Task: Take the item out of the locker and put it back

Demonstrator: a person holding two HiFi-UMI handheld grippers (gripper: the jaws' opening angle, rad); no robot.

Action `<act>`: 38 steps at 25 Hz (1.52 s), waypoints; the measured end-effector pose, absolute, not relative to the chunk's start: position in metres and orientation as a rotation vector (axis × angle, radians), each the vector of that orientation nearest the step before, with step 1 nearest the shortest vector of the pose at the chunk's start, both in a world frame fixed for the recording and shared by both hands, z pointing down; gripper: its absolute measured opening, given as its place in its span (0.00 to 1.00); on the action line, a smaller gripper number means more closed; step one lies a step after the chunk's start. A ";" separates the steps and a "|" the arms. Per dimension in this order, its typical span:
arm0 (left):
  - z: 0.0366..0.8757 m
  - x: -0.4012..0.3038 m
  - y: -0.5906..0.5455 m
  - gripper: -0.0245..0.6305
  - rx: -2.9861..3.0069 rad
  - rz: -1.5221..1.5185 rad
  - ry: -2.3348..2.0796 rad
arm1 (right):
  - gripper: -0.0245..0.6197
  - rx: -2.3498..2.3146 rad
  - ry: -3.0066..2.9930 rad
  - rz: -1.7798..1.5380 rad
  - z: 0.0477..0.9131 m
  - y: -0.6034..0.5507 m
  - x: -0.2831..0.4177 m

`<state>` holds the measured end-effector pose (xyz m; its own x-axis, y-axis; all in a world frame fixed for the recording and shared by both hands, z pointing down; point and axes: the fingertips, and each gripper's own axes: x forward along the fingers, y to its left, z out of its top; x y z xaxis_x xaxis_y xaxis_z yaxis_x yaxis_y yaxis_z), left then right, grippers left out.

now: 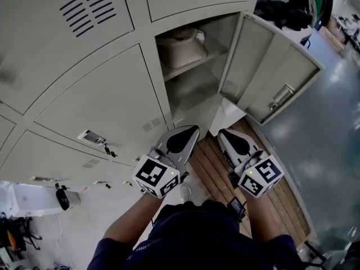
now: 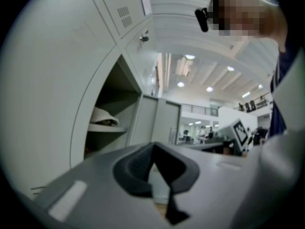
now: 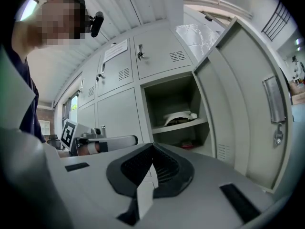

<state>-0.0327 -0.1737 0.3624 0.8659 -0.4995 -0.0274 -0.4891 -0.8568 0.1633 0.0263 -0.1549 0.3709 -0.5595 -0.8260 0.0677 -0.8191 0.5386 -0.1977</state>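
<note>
Both empty, jaws closed: left gripper [image 1: 190, 133] and right gripper [image 1: 226, 135] sit level, near the open locker [image 1: 194, 94]; pale item [image 1: 181, 45] lies on the upper shelf [image 1: 188, 67], far inside; risks: reaching in with jaws closed shoves it deeper; a wide right approach clips the door [image 1: 264, 72]; soft item may slip from a shallow pinch.

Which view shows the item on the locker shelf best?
Head view: the cream item shows largest and clearest there. The right gripper view shows it small, side-on; the left gripper view, small and shadowed.
</note>
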 end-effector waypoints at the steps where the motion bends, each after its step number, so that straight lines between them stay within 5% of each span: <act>1: 0.359 -0.033 -0.178 0.04 2.883 -0.118 -0.772 | 0.03 -1.461 2.726 -0.323 0.371 -0.158 0.026; 13: 0.340 -0.014 -0.232 0.05 2.637 -0.317 -0.840 | 0.03 -1.386 2.757 -0.352 0.366 -0.190 0.036; 25: 0.325 0.017 -0.312 0.23 2.218 -0.673 -0.951 | 0.03 -1.225 2.793 -0.448 0.377 -0.212 0.088; 38: 0.338 0.016 -0.378 0.23 1.881 -0.877 -0.969 | 0.03 -1.163 2.836 -0.537 0.398 -0.220 0.109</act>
<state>0.0155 -0.3780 0.3380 0.4599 -0.8643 -0.2037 -0.2883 -0.3623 0.8863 0.1089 -0.2201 0.3980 -0.7202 -0.6862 0.1022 -0.6761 0.6611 -0.3252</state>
